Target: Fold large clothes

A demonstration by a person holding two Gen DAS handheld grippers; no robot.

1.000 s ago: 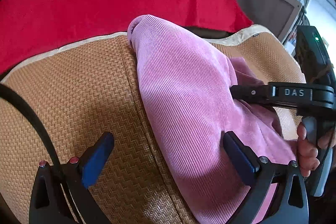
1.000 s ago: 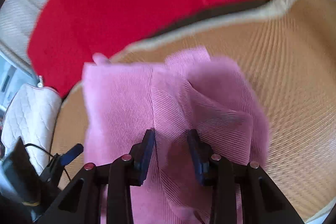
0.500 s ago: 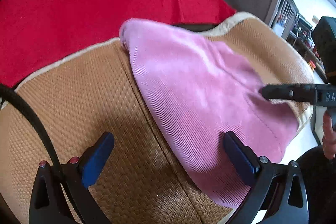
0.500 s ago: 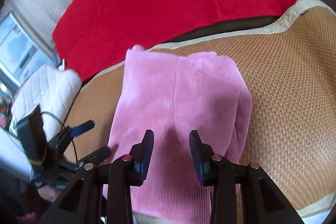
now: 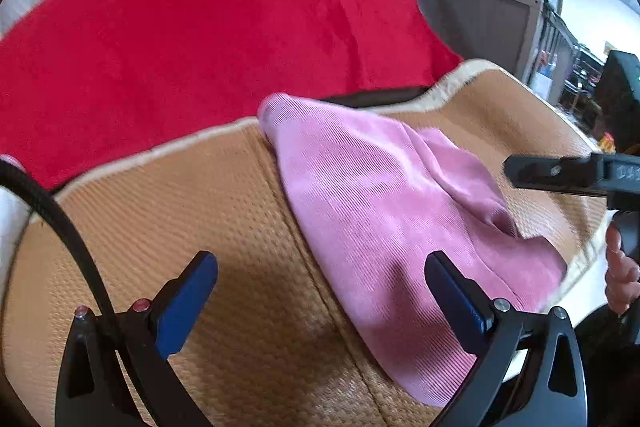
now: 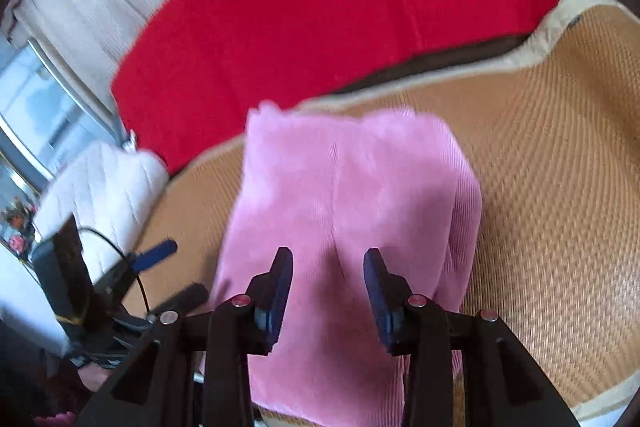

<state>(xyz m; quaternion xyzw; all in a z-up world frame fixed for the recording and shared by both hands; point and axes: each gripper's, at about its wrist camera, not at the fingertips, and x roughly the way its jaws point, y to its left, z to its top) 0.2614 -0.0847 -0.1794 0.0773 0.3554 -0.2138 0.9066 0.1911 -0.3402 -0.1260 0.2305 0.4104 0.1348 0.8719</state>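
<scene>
A pink corduroy garment (image 5: 384, 227) lies folded on a tan woven seat mat (image 5: 192, 227); it also shows in the right wrist view (image 6: 344, 211). My left gripper (image 5: 320, 291) is wide open and empty, raised above the mat at the garment's left edge. My right gripper (image 6: 326, 283) is open and empty, held above the garment's near end. The right gripper also shows at the right edge of the left wrist view (image 5: 520, 173). The left gripper shows at the lower left of the right wrist view (image 6: 160, 255).
A red blanket (image 5: 200, 27) covers the sofa back behind the mat (image 6: 560, 187). A white quilted cushion (image 6: 100, 187) sits to the left. A window (image 6: 36, 115) is at far left. Furniture and shelves (image 5: 500, 11) stand to the right.
The right gripper let go of the garment and drew back and up. The garment settled flat on the mat. The left gripper also pulled back, staying open.
</scene>
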